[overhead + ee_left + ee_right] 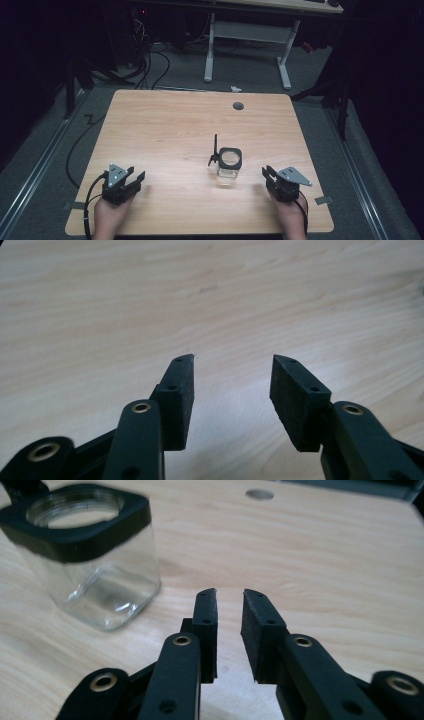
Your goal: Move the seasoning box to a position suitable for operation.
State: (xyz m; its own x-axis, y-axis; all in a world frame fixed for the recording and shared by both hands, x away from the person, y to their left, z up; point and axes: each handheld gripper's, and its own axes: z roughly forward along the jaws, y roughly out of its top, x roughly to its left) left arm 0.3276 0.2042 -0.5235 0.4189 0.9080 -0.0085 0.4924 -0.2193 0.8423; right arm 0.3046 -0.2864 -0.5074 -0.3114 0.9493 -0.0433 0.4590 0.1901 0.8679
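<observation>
On grey carpet [320, 150], wooden table [165, 125].

The table [165, 125] is evenly lit from above while the surrounding room lies dark. Both gripper views are soft, and the glass jar [90, 555] blurs slightly

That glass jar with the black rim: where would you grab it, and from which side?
Probably by the clear flat walls of the glass jar, below its black collar, coming from the right with the right claw, the nearer one. The jar stands upright, its lid flipped up on the left, and its squarish sides suit flat pads.
</observation>
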